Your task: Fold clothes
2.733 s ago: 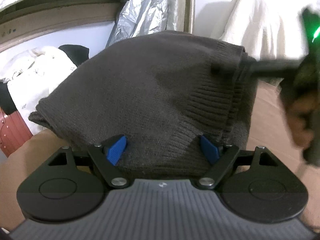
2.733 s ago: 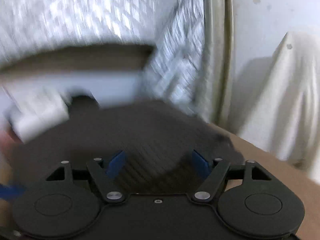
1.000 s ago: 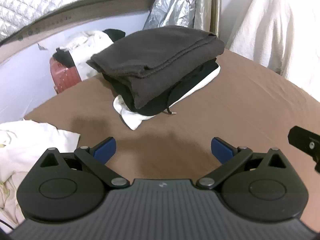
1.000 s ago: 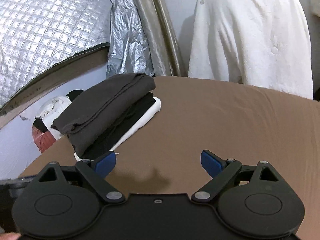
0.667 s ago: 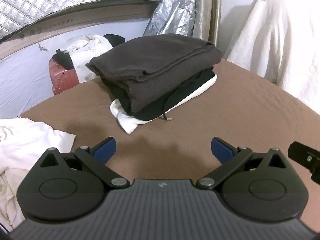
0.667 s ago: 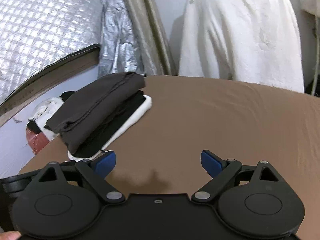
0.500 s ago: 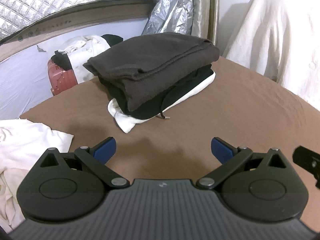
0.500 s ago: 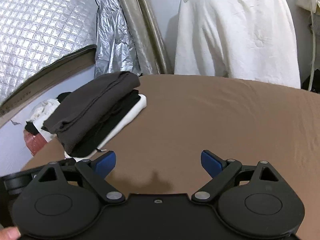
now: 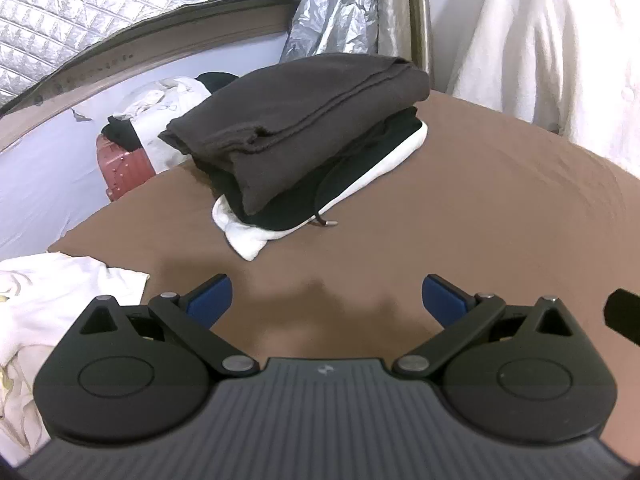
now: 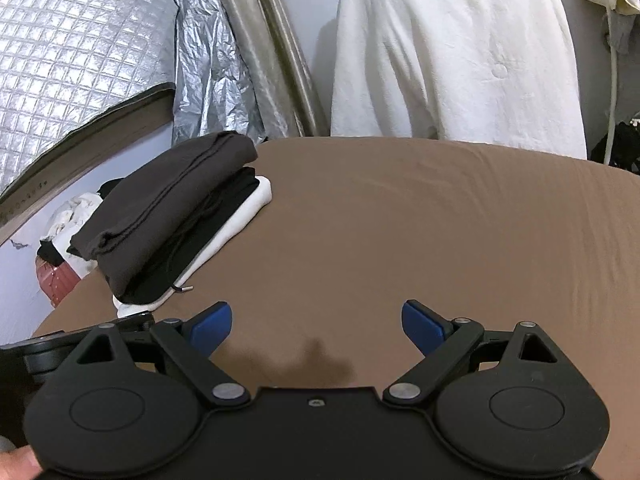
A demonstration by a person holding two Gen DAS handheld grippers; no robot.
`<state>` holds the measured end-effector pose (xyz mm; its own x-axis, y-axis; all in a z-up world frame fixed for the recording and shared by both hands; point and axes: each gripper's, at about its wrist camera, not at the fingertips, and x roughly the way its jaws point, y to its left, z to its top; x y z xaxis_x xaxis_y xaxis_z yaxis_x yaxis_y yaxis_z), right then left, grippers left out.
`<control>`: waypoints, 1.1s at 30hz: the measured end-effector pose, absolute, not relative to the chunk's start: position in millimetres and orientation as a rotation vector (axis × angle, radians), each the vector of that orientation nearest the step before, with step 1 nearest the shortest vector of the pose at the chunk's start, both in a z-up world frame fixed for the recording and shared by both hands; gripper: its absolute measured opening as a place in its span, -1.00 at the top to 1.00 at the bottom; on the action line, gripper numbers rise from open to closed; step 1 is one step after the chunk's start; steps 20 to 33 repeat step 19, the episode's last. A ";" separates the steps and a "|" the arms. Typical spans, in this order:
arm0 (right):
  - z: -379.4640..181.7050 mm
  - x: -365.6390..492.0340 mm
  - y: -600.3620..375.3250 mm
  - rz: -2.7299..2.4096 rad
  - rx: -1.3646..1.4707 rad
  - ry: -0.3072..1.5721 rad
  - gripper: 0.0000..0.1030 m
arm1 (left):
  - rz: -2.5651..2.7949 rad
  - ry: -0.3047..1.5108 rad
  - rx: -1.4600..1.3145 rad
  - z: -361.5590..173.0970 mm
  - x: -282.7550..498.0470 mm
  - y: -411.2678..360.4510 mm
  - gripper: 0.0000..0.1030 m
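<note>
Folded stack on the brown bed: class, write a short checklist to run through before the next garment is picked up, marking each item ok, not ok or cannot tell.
1. Left gripper open, nothing held: ok.
2. Right gripper open, nothing held: ok.
3. Dark brown sweater lies folded on top of the stack: ok.
4. Black drawstring tucked in: not ok, it trails onto the brown sheet.
5. Unfolded white garment in reach: cannot tell.

Left gripper (image 9: 326,300) and right gripper (image 10: 316,322), side by side, jaws wide apart, empty.
</note>
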<state>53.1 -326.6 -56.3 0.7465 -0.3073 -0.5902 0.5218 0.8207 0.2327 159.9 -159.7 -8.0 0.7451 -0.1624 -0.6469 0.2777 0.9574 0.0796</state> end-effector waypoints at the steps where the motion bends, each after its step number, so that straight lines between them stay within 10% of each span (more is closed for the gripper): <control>1: -57.1 53.0 -327.0 -0.467 0.405 0.567 -0.84 | -0.238 0.690 0.178 -8.8 159.6 -159.3 -1.00; 33: -60.1 49.5 -334.5 -0.480 0.401 0.606 -0.84 | -0.249 0.705 0.162 -10.7 165.8 -156.0 -1.00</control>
